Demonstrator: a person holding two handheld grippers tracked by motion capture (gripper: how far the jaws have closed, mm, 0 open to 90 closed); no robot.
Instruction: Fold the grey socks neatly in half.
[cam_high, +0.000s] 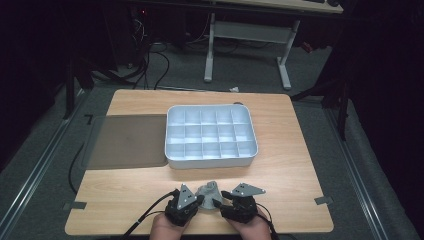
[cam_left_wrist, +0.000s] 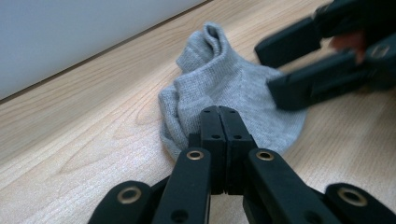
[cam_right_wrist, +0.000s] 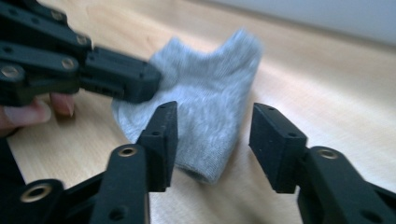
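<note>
A small grey sock (cam_high: 209, 190) lies crumpled on the wooden table (cam_high: 290, 175) near its front edge, between the two grippers. My left gripper (cam_left_wrist: 219, 112) is shut on the sock's (cam_left_wrist: 233, 79) near edge; in the right gripper view the same gripper (cam_right_wrist: 154, 81) pinches the cloth from the left. My right gripper (cam_right_wrist: 212, 135) is open, one jaw on each side of the sock's (cam_right_wrist: 210, 88) near end, with the pads clear of the cloth. In the high view the left gripper (cam_high: 200, 200) and the right gripper (cam_high: 218, 203) face each other across the sock.
A white tray (cam_high: 210, 162) divided into several empty compartments sits in the middle of the table, just beyond the sock. A flat grey mat (cam_high: 127, 140) lies to its left. A white-legged desk (cam_high: 247, 35) and cables stand on the floor behind.
</note>
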